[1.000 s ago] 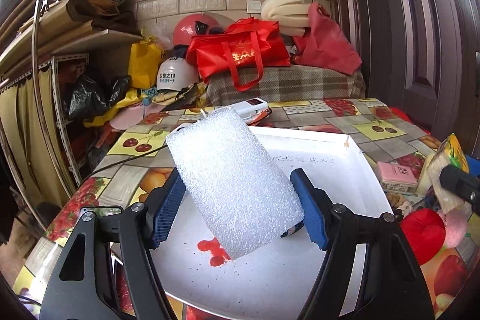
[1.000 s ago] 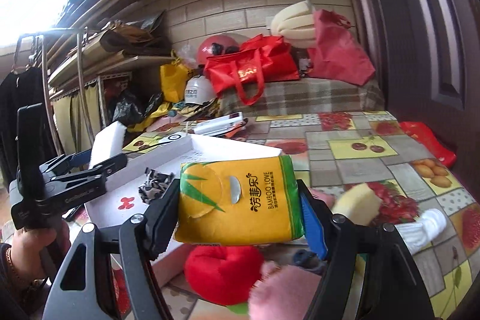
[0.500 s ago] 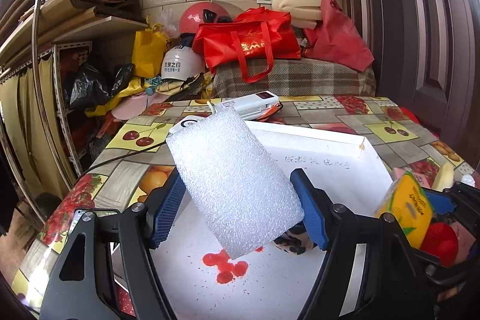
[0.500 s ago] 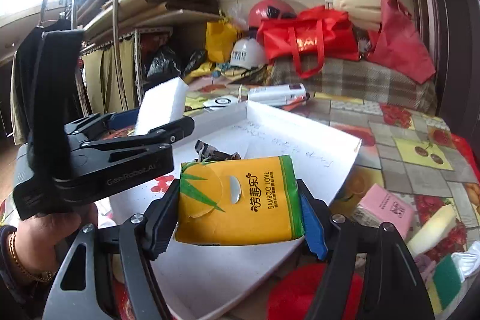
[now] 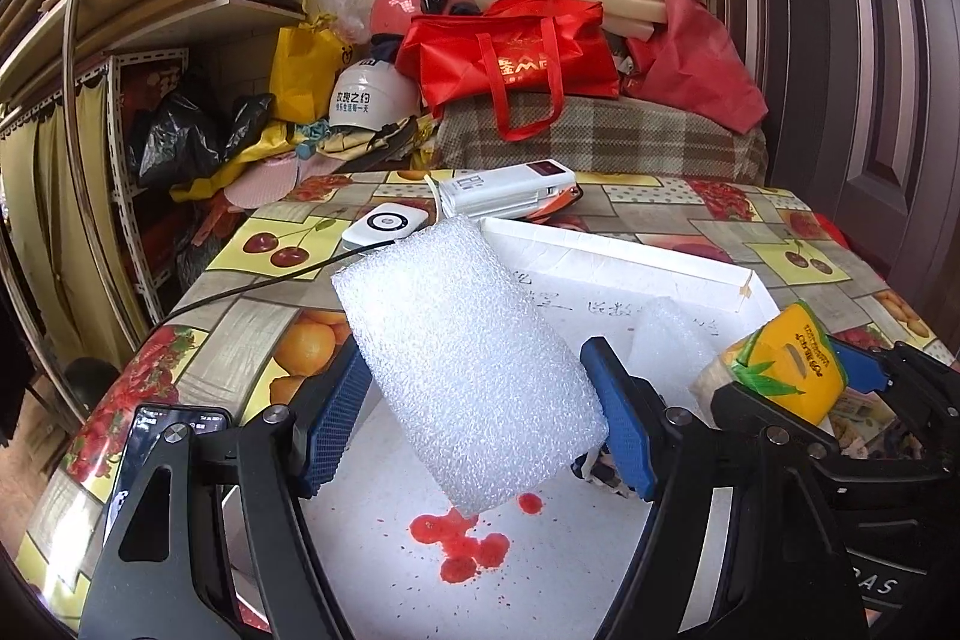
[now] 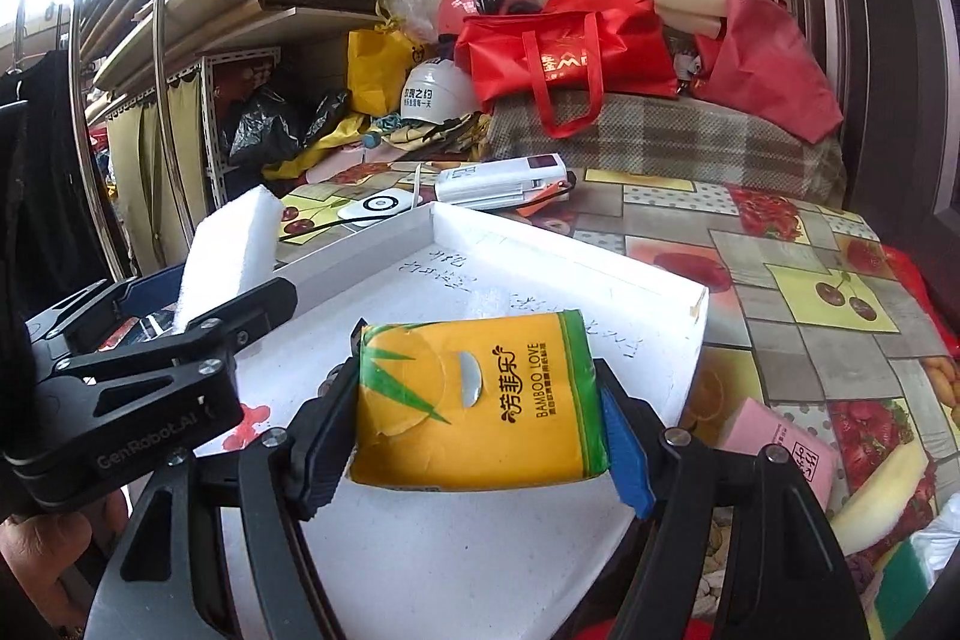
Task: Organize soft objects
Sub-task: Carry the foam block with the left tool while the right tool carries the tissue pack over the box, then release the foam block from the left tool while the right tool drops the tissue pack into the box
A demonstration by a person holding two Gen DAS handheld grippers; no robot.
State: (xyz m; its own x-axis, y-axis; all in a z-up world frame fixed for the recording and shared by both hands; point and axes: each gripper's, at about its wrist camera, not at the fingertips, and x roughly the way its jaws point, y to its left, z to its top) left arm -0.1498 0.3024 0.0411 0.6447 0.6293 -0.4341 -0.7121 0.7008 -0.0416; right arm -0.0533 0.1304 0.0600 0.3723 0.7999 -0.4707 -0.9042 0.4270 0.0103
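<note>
White foam block (image 5: 468,370), pebbled and tilted, fills the centre of the left wrist view, pinched between the blue pads of the left hand-held gripper (image 5: 474,418), which is closed on its sides above a shallow white tray (image 5: 612,250). At the right edge of that view, and in the centre of the right wrist view, the right hand-held gripper (image 6: 480,430) is closed on a yellow tissue pack (image 6: 474,400), held over the tray's middle. To set both down well, each should probably be lowered until it rests flat on the tray floor before the grip is let go, with the two kept apart so neither squashes the other; the foam looks likely to spring when freed. Red stains (image 5: 462,544) mark the tray floor at lower centre. The surface (image 6: 840,292) wears a fruit-patterned cloth, with a pink packet (image 6: 780,448) at lower right. Behind, at the top of both views, are a brick wall, red bags (image 5: 516,52) and helmets.
</note>
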